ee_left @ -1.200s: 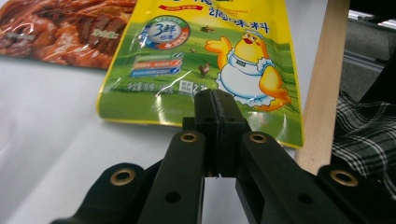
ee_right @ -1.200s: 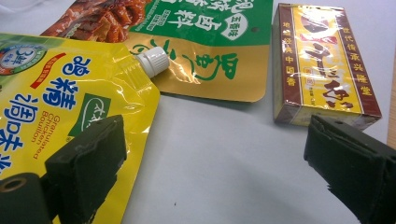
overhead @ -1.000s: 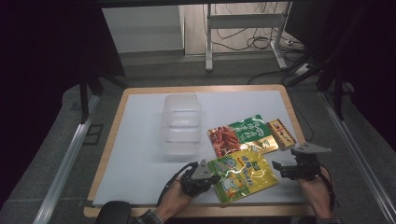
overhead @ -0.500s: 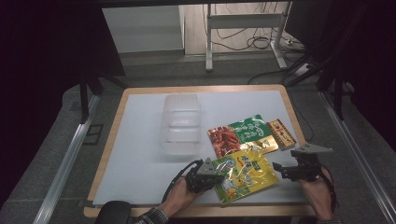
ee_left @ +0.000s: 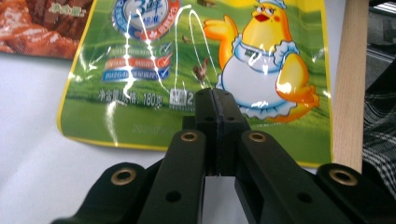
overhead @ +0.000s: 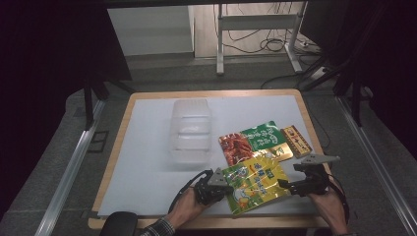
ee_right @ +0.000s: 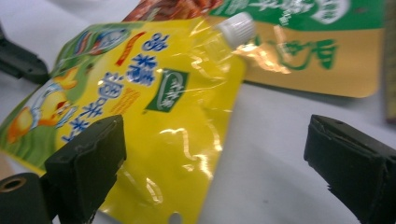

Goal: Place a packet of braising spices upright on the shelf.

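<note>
A glossy yellow-and-green foil pouch with a cartoon chicken printed on it (overhead: 255,183) lies flat on the white mat (overhead: 147,147) near the person's edge of the wooden-rimmed table (overhead: 114,142), between the two hand-held tools. The left gripper (overhead: 220,189) sits at the pouch's left edge, its black jaws pressed tight together; in the left gripper view the closed tips (ee_left: 215,100) rest over the pouch's green lower border, though I cannot tell whether any foil is pinched between them. The right gripper (overhead: 285,184) waits at the pouch's right edge with its jaws spread wide; in the right gripper view one black pad (ee_right: 88,163) overlaps the yellow foil and the other (ee_right: 350,158) stands well apart over bare mat, with the pouch's white screw cap (ee_right: 237,28) beyond them. Just behind the pouch lie a red snack packet (overhead: 237,147), a green-and-gold packet (overhead: 265,137) and a small red-and-yellow box (overhead: 296,140), close together. A clear plastic lidded container (overhead: 190,132) stands to their left, nearer the middle of the mat.
</note>
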